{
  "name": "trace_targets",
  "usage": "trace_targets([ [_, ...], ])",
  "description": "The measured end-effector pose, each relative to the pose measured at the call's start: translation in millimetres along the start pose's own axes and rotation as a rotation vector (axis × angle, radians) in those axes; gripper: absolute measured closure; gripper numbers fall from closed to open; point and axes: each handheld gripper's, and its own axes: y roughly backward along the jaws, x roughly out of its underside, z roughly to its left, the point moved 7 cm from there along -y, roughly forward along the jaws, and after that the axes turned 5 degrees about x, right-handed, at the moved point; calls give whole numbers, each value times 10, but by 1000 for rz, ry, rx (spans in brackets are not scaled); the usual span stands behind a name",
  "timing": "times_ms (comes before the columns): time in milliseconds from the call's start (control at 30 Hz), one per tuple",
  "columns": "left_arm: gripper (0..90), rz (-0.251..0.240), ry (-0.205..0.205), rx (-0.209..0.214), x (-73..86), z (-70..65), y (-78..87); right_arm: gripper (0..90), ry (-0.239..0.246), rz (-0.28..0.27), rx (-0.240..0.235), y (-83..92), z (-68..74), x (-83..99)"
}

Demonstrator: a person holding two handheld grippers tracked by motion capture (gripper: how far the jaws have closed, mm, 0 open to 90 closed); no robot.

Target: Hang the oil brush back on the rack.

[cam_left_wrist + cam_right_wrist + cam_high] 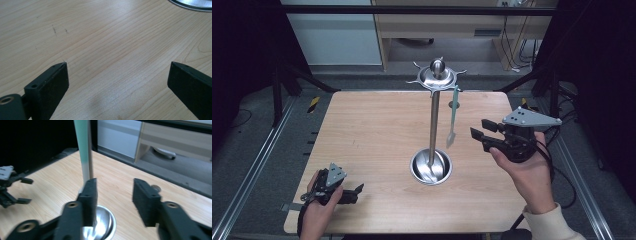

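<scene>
A pale wooden table (372,135) stands on grey floor amid black framing, a cabinet behind. A steel stand (433,120) rises at its centre, a green spatula (453,117) hanging from its top. Right tongs (478,129) gape empty just beside the spatula; left tongs (358,190) rest open near the table's front edge

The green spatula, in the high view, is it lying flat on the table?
No, the green spatula hangs upright from a hook of the metal stand.
</scene>
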Motion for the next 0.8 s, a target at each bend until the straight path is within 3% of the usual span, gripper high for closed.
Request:
trace_targets([
  [333, 32, 2, 0, -2, 1, 2, -4, 274, -20, 20, 68, 4, -195, 120],
  [600, 32, 1, -1, 0, -2, -4, -4, 87, 1, 60, 125, -84, -337, 300],
  [667, 32, 1, -1, -1, -1, -2, -7, 78, 23, 67, 130, -108, -358, 357],
  [800, 32, 1, 0, -1, 0, -3, -7, 75, 17, 82, 130, -155, -404, 486],
])
